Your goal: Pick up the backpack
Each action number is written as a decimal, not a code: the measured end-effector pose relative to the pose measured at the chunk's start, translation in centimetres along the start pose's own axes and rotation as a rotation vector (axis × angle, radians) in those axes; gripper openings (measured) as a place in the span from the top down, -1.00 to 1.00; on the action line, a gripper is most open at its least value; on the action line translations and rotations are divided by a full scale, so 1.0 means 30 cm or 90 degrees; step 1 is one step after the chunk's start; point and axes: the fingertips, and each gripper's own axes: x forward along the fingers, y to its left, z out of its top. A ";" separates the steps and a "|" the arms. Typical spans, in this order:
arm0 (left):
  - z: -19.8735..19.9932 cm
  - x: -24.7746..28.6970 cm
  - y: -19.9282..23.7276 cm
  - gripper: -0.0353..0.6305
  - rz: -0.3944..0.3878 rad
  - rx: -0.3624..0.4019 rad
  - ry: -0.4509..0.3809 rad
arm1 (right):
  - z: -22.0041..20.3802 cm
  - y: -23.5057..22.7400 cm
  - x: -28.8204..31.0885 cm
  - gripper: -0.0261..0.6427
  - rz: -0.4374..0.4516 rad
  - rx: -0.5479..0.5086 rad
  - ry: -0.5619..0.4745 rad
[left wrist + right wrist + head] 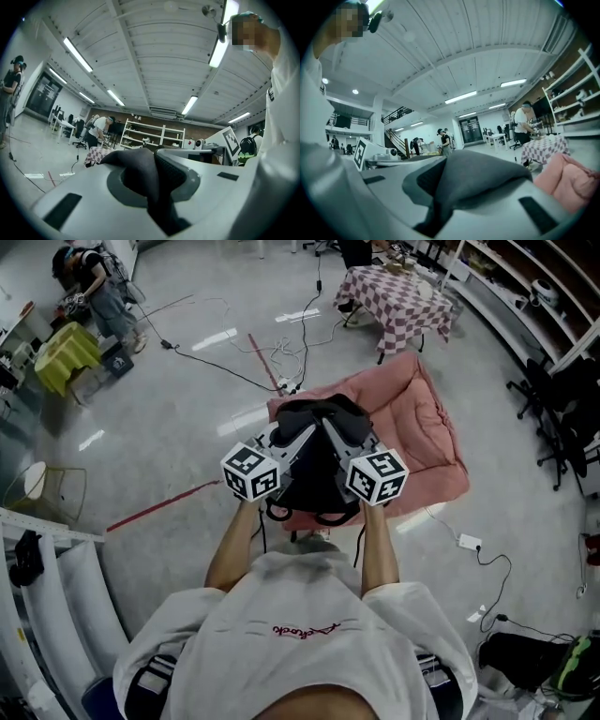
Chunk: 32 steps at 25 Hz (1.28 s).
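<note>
Left gripper (pixel 149 176) clenched on a fold of the black backpack (pixel 322 460); right gripper (pixel 454 183) pinching another fold on the opposite side; two grips likely share the load, keep it level; backpack hangs between them above the pink cushion (pixel 433 432), apparently clear of it.

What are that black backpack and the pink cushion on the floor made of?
Backpack: looks like black fabric, matte; it folds and sags softly where it is held. Pink cushion: seems to be padded, quilted cloth, matte, with puffy raised edges and stitched creases; the filling cannot be seen.
</note>
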 end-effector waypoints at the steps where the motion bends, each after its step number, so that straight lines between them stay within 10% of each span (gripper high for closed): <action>1: -0.006 -0.016 -0.021 0.72 -0.003 -0.004 -0.001 | -0.008 0.021 -0.022 0.78 -0.003 -0.003 0.003; 32: -0.205 -0.229 -0.489 0.72 0.001 -0.028 0.038 | -0.204 0.260 -0.480 0.78 -0.016 0.037 0.021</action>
